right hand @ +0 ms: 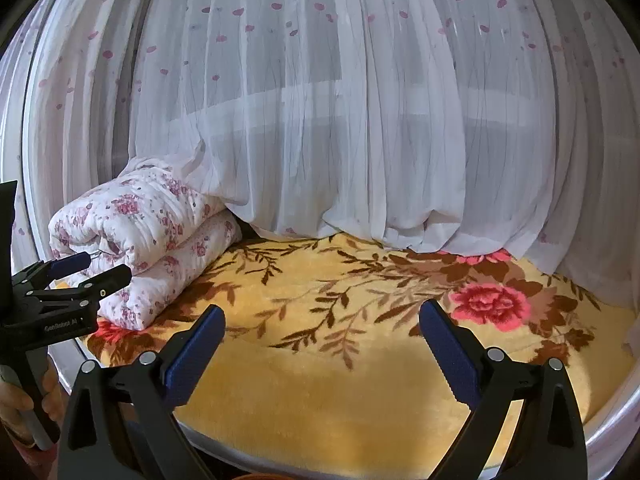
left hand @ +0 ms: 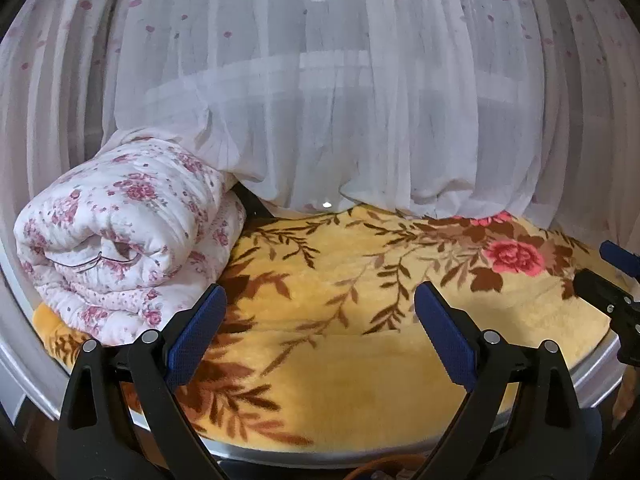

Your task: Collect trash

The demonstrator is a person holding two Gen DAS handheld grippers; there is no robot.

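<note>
No trash shows in either view. My left gripper (left hand: 320,300) is open and empty, held over the near edge of a yellow floral blanket (left hand: 360,340) on a window ledge. My right gripper (right hand: 322,320) is open and empty over the same blanket (right hand: 340,380). The left gripper also shows at the left edge of the right wrist view (right hand: 104,266), jaws apart, close to a folded quilt. The right gripper shows at the right edge of the left wrist view (left hand: 600,260).
A folded white quilt with pink flowers (left hand: 120,232) lies at the left end of the blanket; it also shows in the right wrist view (right hand: 148,232). White sheer curtains with pink dots (left hand: 340,100) hang behind and drape onto the blanket. A pale ledge rim (left hand: 592,376) runs along the front.
</note>
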